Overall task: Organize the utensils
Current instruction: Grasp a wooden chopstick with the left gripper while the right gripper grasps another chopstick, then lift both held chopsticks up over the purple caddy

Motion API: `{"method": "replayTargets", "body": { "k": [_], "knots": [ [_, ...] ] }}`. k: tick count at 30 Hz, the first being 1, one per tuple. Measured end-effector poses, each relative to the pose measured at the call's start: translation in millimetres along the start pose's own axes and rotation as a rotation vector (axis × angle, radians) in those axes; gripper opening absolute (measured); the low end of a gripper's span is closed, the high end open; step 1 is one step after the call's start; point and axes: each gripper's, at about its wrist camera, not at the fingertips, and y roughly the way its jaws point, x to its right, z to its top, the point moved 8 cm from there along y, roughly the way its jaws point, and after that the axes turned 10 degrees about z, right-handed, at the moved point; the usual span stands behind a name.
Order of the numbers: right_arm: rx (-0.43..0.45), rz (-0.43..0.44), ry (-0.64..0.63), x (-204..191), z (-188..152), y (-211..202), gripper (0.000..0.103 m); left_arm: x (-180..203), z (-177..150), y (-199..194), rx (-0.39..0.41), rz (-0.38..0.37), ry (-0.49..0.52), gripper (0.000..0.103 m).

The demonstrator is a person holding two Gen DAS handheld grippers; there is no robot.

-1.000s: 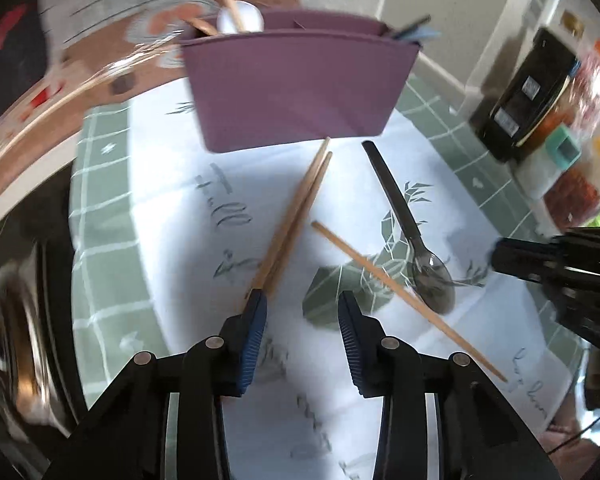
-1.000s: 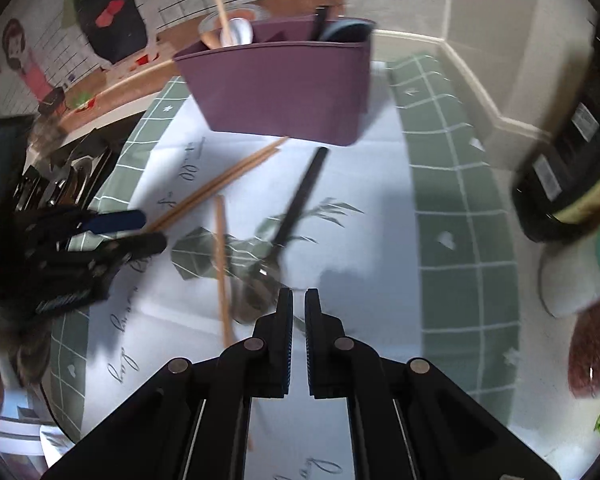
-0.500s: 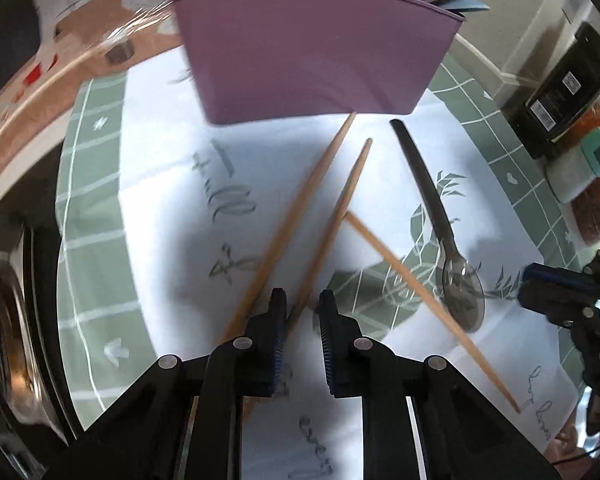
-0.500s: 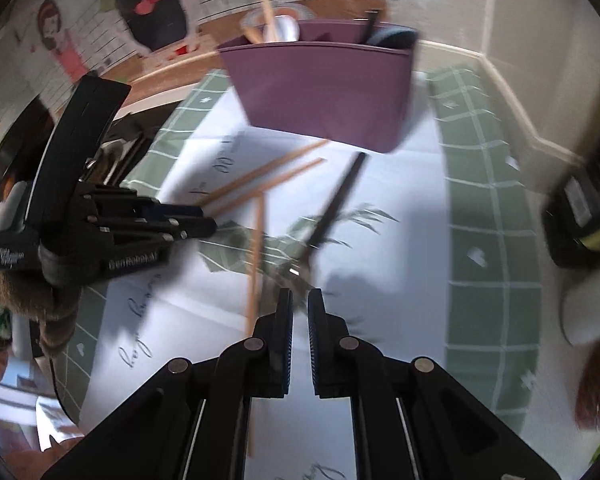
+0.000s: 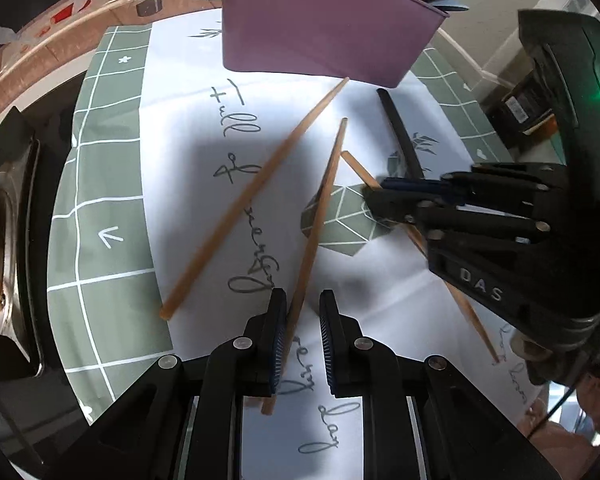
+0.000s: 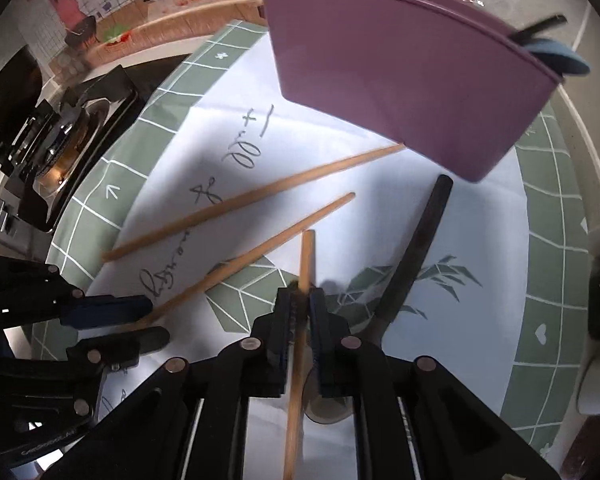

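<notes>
Three wooden chopsticks and a black-handled spoon (image 6: pixel 416 248) lie on a white and green mat in front of a purple utensil holder (image 5: pixel 324 36), which also shows in the right wrist view (image 6: pixel 404 80). My left gripper (image 5: pixel 302 320) is low over the mat, its jaws narrowly apart around the middle chopstick (image 5: pixel 320 216), which rests against the left pad. My right gripper (image 6: pixel 300 304) is shut on another chopstick (image 6: pixel 306 256); it shows in the left wrist view (image 5: pixel 380 196) at the right. The third chopstick (image 5: pixel 252 208) lies free to the left.
The holder has a spoon, a chopstick and dark utensils standing in it. A metal stove burner (image 6: pixel 56 140) sits left of the mat. Dark jars and packets (image 5: pixel 524 100) stand at the right by the wall.
My right gripper has moved in over the chopstick by the spoon and shut on it. My left gripper stays low around the middle chopstick, with the view shifted closer.
</notes>
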Motion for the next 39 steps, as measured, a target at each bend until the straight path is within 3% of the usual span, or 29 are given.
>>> {"method": "replayTargets", "body": {
  "k": [3, 5, 8, 17, 20, 23, 25, 27, 30, 36, 39],
  "knots": [
    [-0.017, -0.016, -0.033, -3, -2, 1, 0.016, -1, 8, 0, 0.004, 0.002, 0.007, 0.019],
    [-0.03, -0.014, -0.043, -6, -6, 0, 0.007, -2, 15, 2, 0.001, -0.007, 0.027, 0.019],
    [-0.026, 0.014, -0.016, 1, -14, -8, 0.006, 4, 28, 7, -0.012, -0.008, 0.091, 0.019],
    [0.081, 0.024, 0.109, 33, -35, -59, 0.006, 26, 70, 25, -0.065, 0.048, 0.206, 0.019],
    [0.109, 0.029, 0.142, 40, -43, -71, 0.006, 30, 77, 30, -0.075, 0.105, 0.234, 0.018],
    [0.134, 0.039, 0.171, 45, -48, -77, 0.006, 37, 79, 33, -0.097, 0.097, 0.242, 0.018],
    [0.144, 0.041, 0.187, 48, -51, -81, 0.006, 39, 80, 33, -0.114, 0.083, 0.22, 0.018],
    [0.154, 0.039, 0.199, 51, -54, -84, 0.006, 40, 80, 33, -0.104, 0.093, 0.213, 0.007],
    [0.168, 0.041, 0.21, 50, -54, -89, 0.006, 38, 75, 30, -0.064, 0.091, 0.162, 0.006],
    [0.202, 0.028, 0.168, 36, -52, -100, 0.006, 28, 53, -14, 0.129, -0.044, -0.071, 0.006],
    [0.195, 0.023, 0.146, 32, -49, -97, 0.006, 17, 42, -34, 0.188, -0.081, -0.173, 0.005]
  ]
}}
